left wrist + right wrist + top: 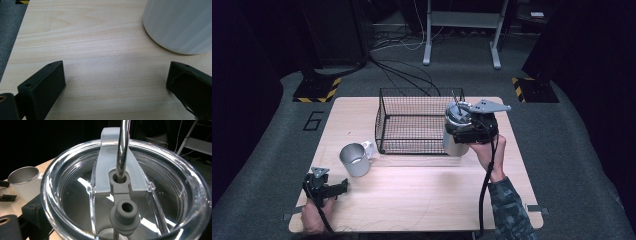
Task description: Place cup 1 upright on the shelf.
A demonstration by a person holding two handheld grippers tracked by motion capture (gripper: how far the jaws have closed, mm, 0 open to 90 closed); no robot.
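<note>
A white tumbler (pixel 454 145) with a clear lid (pixel 75 195) and a metal straw (pixel 123 147) stands upright at the right front corner of the wire basket (pixel 412 120). My right gripper (pixel 464 134) is shut on its upper body; one dark finger (pixel 33 211) shows below the lid. I cannot tell whether the tumbler's base touches the table. A steel-lined white mug (pixel 354 159) (pixel 180 25) stands on the table's left half. My left gripper (pixel 343 185) (pixel 115 80) lies low near the front left corner, open and holding nothing, a short way from the mug.
The black wire basket sits at the middle back of the wooden table (pixel 422 195). Grey carpet (pixel 267 150) surrounds the table, with cables and a stand's legs (pixel 462 35) on the floor behind.
</note>
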